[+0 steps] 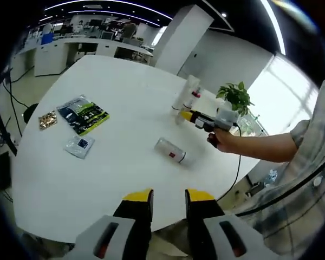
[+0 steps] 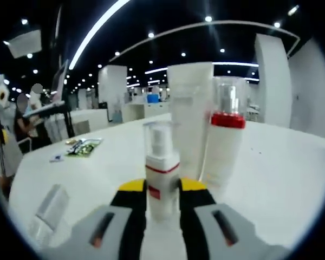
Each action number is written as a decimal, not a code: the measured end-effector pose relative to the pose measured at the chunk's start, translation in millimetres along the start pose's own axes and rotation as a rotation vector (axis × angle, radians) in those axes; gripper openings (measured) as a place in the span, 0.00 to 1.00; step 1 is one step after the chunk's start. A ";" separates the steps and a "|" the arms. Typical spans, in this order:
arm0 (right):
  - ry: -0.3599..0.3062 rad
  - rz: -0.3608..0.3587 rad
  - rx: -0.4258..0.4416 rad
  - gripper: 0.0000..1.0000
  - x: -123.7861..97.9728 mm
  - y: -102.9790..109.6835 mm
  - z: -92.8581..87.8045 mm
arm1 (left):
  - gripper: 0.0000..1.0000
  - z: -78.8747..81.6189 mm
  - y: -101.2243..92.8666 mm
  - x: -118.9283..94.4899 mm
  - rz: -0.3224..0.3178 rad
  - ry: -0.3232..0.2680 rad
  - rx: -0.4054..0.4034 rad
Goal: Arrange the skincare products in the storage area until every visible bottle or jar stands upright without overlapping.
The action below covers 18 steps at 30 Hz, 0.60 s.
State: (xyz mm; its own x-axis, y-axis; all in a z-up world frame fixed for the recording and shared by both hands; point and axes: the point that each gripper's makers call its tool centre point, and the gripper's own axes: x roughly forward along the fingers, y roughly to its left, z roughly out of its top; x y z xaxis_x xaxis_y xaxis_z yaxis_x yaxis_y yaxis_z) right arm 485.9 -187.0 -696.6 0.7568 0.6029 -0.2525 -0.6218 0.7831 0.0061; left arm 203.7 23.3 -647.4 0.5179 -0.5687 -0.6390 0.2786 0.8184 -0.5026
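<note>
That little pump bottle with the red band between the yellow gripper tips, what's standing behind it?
Behind the small clear-capped pump bottle stand a tall white tube and a white bottle with a red collar. The small bottle covers the tube's lower part, so its base cannot be seen.

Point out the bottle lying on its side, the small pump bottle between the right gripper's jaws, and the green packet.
lying bottle [image 1: 170,150], left gripper view, middle of its body
small pump bottle [image 2: 162,176], right gripper view, white body
green packet [image 1: 83,114], left gripper view, centre of its face
</note>
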 end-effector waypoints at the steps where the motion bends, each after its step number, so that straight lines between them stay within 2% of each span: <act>1: 0.004 -0.002 -0.007 0.20 -0.8 -0.8 -0.7 | 0.24 0.0 0.2 0.4 0.001 0.002 0.000; 12: 0.003 0.006 -0.014 0.20 -1.1 1.2 1.2 | 0.24 3.0 -0.8 6.2 -0.003 0.006 0.005; 17: -0.004 -0.004 0.006 0.21 3.6 -1.4 3.3 | 0.24 3.1 2.4 4.8 0.005 0.008 0.005; 18: 0.012 -0.010 0.017 0.21 5.0 -2.7 1.9 | 0.24 4.5 3.9 3.8 0.008 0.002 0.000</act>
State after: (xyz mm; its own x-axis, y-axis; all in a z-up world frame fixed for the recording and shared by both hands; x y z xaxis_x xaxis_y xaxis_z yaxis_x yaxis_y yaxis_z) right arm 491.7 -185.8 -696.0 0.7608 0.5929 -0.2639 -0.6102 0.7920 0.0202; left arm 210.4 24.7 -649.1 0.5186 -0.5621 -0.6443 0.2739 0.8231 -0.4975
